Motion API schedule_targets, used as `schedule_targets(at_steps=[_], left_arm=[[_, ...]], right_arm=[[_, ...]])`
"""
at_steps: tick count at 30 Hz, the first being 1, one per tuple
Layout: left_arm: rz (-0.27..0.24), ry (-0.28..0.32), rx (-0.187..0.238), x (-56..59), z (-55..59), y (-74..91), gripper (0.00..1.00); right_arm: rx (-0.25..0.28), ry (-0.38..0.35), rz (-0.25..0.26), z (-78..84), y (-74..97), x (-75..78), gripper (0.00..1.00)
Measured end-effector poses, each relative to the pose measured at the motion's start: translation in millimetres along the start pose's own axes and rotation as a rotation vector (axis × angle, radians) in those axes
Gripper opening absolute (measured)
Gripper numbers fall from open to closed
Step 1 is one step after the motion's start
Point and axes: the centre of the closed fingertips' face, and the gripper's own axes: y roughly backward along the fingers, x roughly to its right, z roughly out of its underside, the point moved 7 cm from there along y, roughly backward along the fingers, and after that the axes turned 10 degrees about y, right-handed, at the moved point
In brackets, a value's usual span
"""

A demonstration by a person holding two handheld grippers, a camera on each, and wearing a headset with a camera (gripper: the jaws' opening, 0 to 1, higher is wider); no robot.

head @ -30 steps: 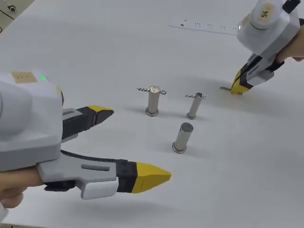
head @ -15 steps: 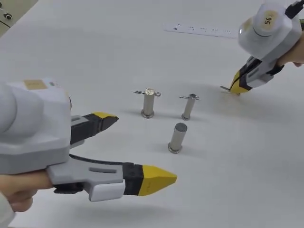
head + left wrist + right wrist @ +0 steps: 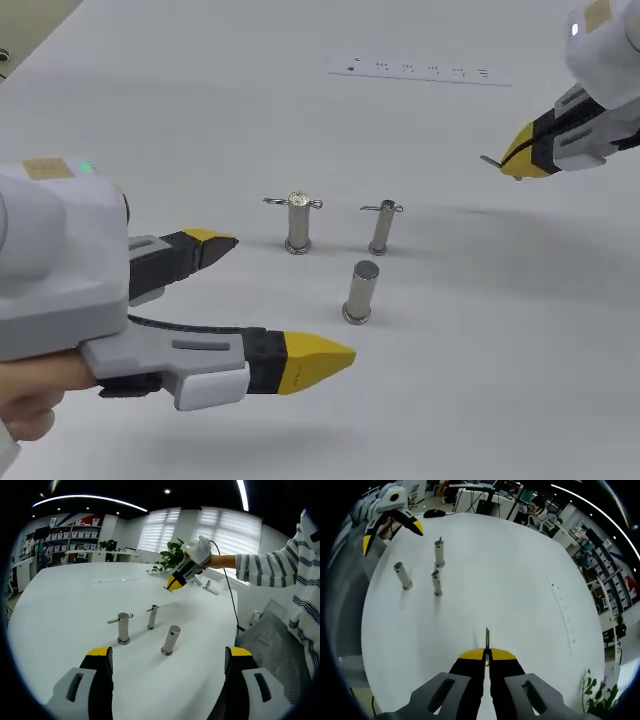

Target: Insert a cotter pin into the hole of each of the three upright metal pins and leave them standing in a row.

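Last cotter pin pinched, one post bare
The right gripper (image 3: pixel 515 165) jaws pinch a cotter pin (image 3: pixel 487 637), shank jutting straight ahead. The bare metal pin (image 3: pixel 362 291) stands upright, well ahead and left of them. The left gripper (image 3: pixel 290 298), jaws spread and empty, is nearer it.

Metal pins (image 3: pixel 361 291) and the wire cotter pin (image 3: pixel 487 637) gleam dully; the white tabletop (image 3: pixel 200 120) is smooth, matt.
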Motion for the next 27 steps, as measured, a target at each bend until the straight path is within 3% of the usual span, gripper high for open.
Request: schedule_targets(at_steps=[9, 20, 25, 27], left_arm=[[-0.005, -0.004, 0.014, 1.5, -7.7, 5.3, 0.88], [0.014, 0.024, 0.026, 4.5, -14.7, 7.2, 0.79], [0.048, 0.070, 0.000, 8.3, -12.8, 4.9, 0.76], [0.052, 0.060, -0.015, 9.3, -11.3, 3.6, 0.72]], right_arm=[[0.085, -0.032, 0.111, -5.1, 21.7, -23.6, 0.02], [0.175, -0.051, 0.158, -15.4, 33.8, -58.0, 0.02], [0.217, -0.031, 0.185, -26.5, 36.6, -70.6, 0.02], [0.220, -0.031, 0.191, -29.3, 35.0, -75.0, 0.02]])
